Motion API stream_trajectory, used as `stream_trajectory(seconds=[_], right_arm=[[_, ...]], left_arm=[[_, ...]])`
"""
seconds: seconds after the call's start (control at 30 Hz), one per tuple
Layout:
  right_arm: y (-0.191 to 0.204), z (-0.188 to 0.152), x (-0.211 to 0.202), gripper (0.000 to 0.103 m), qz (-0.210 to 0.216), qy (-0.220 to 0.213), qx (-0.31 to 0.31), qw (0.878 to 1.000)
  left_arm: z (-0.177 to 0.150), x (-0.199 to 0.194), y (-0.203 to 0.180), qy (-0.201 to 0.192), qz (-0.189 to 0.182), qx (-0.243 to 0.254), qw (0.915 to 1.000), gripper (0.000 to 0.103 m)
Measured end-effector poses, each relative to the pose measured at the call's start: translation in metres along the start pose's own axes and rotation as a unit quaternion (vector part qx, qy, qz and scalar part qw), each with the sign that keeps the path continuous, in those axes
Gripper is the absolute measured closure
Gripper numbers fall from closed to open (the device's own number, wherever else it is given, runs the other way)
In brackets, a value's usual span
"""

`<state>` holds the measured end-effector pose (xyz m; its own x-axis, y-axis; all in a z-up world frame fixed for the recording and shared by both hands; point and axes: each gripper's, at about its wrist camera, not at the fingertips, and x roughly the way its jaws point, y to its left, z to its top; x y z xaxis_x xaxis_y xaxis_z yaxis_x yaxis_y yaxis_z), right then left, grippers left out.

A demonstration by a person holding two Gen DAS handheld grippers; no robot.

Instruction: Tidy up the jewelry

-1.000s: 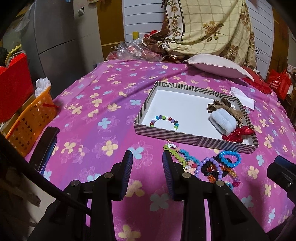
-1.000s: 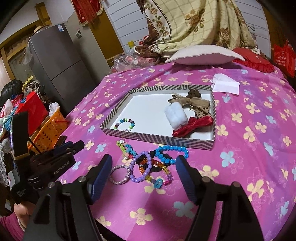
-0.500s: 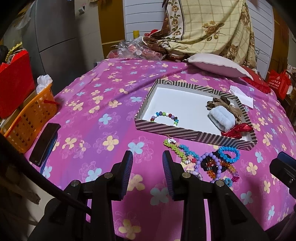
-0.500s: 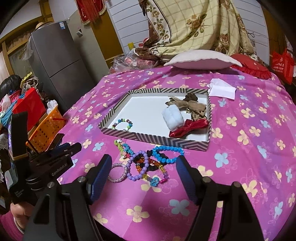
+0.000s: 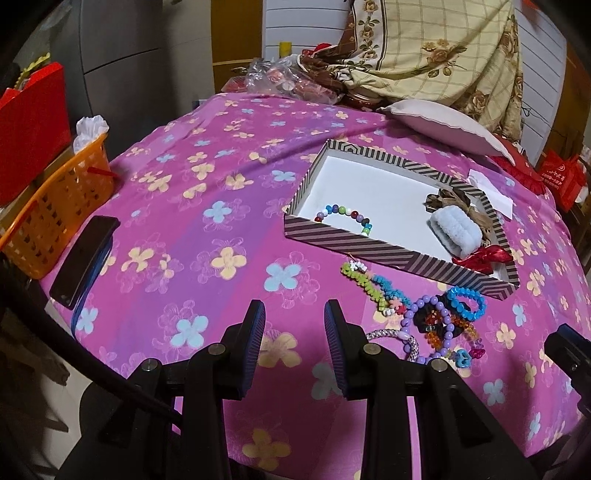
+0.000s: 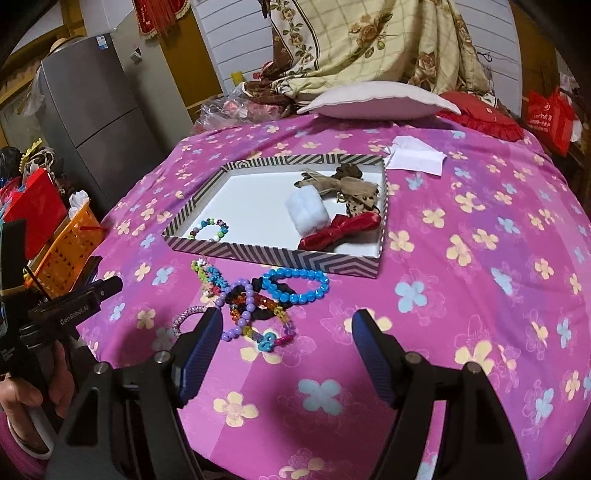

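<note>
A bed (image 6: 480,229) under a pink flowered sheet fills the room. A grey fridge (image 6: 96,110) stands past its left edge, white slatted wall (image 5: 295,33) and draped floral blanket (image 6: 369,40) behind.

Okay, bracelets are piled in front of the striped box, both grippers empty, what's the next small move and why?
Probably lower the right gripper onto the blue bracelet. Its jaws are open and empty just short of the pile, that bracelet lies at the pile's edge nearest the box, and only one bracelet is inside.
</note>
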<state>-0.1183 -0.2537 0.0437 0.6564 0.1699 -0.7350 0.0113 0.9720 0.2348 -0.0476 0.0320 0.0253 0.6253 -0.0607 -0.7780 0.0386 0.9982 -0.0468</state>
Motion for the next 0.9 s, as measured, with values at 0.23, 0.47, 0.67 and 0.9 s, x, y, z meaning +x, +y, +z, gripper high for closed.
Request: stream_trajectory(seconds=[0.23, 0.47, 0.67, 0.9], right_arm=[[0.005, -0.001, 0.001, 0.027, 0.007, -0.001, -0.002, 1.000], [0.007, 0.000, -0.003, 0.027, 0.009, -0.012, -0.004, 1.000], [0.005, -0.002, 0.002, 0.027, 0.009, -0.008, 0.000, 1.000], [-0.005, -0.004, 0.014, 0.033, 0.004, 0.001, 0.007, 1.000]], left_arm=[[-0.005, 0.001, -0.005, 0.004, -0.003, 0.008, 1.0000, 0.074], [-0.006, 0.001, -0.005, 0.005, -0.004, 0.007, 1.0000, 0.074], [-0.011, 0.006, -0.004, 0.014, -0.006, 0.007, 0.9999, 0.074], [-0.013, 0.021, 0.004, 0.051, -0.039, -0.007, 0.9979, 0.074]])
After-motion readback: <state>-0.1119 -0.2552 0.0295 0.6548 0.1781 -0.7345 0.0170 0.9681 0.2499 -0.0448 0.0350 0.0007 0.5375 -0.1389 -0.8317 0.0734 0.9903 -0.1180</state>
